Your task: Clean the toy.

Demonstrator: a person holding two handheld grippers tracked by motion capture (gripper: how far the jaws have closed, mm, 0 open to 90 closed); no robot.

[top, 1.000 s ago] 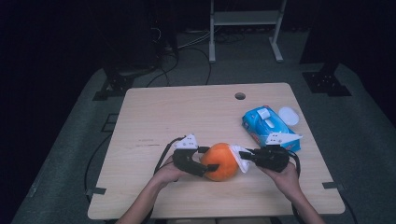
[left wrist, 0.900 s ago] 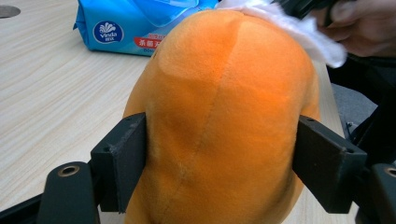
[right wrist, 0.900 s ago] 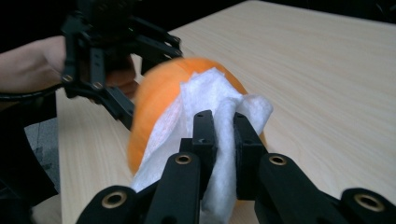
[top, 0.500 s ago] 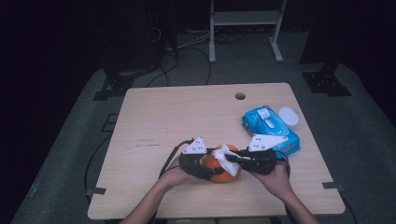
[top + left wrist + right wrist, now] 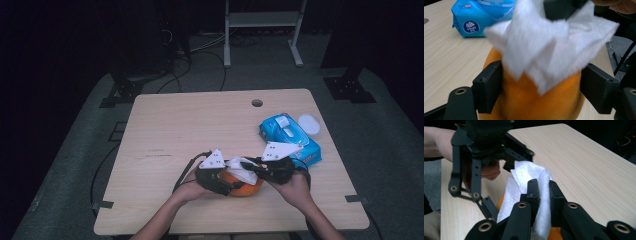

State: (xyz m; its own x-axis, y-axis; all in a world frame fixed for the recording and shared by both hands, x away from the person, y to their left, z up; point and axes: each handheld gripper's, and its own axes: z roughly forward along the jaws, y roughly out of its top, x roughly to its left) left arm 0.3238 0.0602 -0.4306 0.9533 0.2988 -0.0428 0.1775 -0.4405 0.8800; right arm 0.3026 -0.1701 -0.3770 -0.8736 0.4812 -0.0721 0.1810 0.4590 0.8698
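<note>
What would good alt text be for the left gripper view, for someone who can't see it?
The left gripper clamps an orange between its two black jaws while a white wipe is draped over the top of the fruit. Behind, on the light wooden table, lies a blue pack of wipes.

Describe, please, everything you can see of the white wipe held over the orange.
The white wipe is a thin, soft, fibrous-looking sheet, crumpled into folds with pointed corners hanging loose. The right gripper is shut on a bunched fold of it, so it stands up between the jaws. It drapes over the top of the orange, touching the peel, while the left gripper clamps the orange's sides below it. In the high view it sits between both hands near the table's front edge. It looks clean; whether it is damp I cannot tell.
</note>
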